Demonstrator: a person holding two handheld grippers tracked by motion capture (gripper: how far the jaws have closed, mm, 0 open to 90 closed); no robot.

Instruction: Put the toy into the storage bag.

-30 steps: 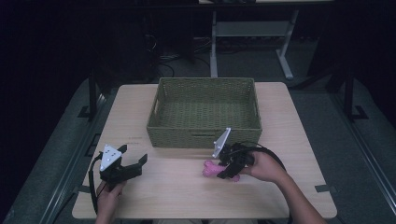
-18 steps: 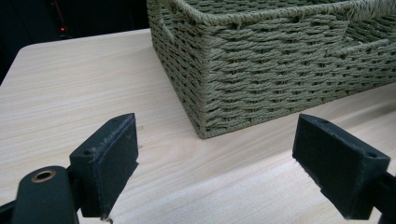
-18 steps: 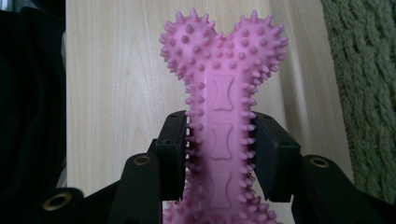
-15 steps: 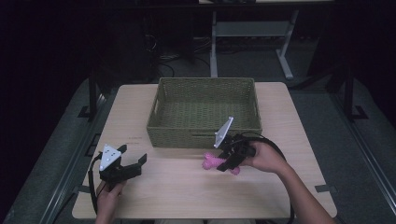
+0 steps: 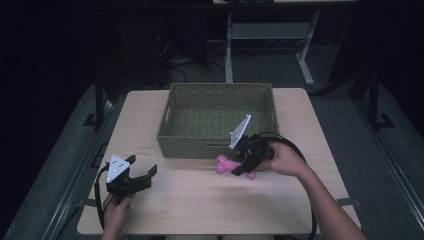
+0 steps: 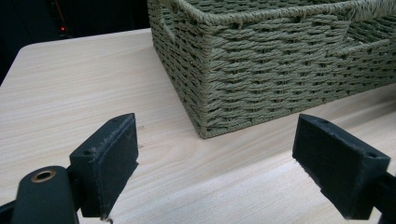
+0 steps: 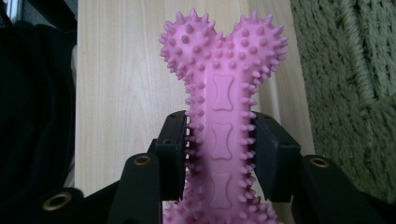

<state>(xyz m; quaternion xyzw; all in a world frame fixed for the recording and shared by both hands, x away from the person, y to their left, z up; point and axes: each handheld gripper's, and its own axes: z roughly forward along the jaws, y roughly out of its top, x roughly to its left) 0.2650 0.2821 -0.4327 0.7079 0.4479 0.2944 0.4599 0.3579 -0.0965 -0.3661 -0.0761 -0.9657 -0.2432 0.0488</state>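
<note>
Right gripper [image 5: 239, 167] clenched on pink bone toy [image 7: 223, 116], mid-shaft, long axis along jaws. Toy just near of basket [image 5: 220, 145] front wall, above tabletop [image 5: 200, 200]. Left gripper [image 6: 215, 168] released, further away.

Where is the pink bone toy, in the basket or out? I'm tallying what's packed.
Out. The pink spiky bone toy is clamped in the right gripper over the table, beside the woven basket.
</note>
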